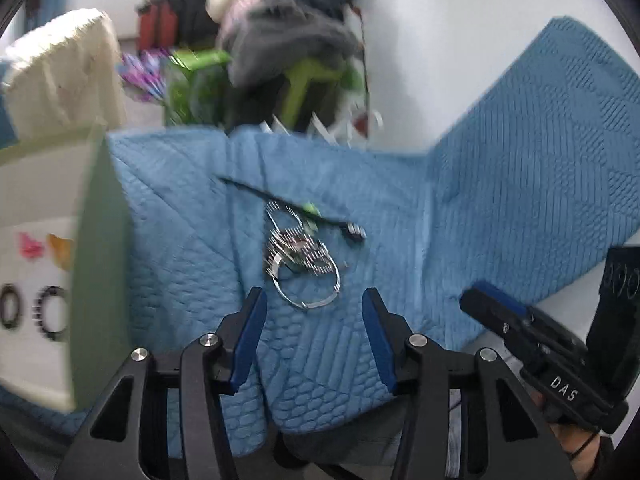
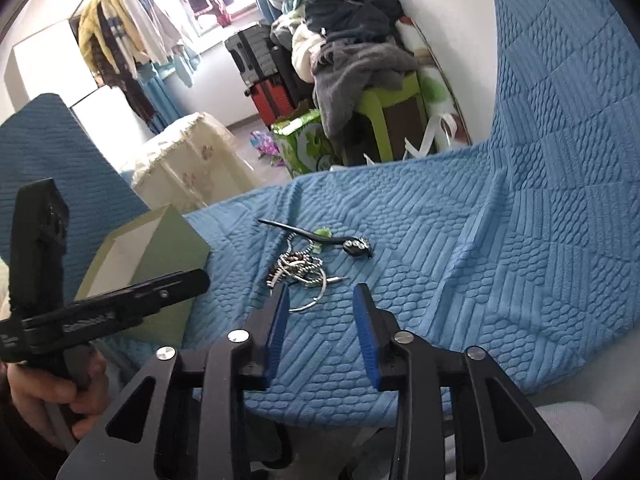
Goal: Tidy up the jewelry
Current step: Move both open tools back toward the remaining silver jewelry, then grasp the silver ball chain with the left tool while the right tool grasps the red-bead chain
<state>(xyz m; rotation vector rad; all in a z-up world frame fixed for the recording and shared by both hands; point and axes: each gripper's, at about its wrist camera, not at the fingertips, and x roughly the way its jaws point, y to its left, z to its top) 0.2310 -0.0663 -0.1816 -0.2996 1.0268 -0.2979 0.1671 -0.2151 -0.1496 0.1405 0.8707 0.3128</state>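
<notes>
A tangle of silver jewelry with chains and a large silver ring lies on the blue quilted cover. It also shows in the right wrist view. A black hair stick with a green bit and a jewelled end lies just behind it, and shows in the right wrist view. My left gripper is open and empty, just short of the ring. My right gripper is open and empty, close to the same pile. A green-walled jewelry box stands at the left with dark bead rings inside.
The right gripper body shows at the left view's lower right. The left gripper body shows at the right view's left, beside the box. Beyond the cover's far edge are a cream-covered stool, a green box and piled clothes.
</notes>
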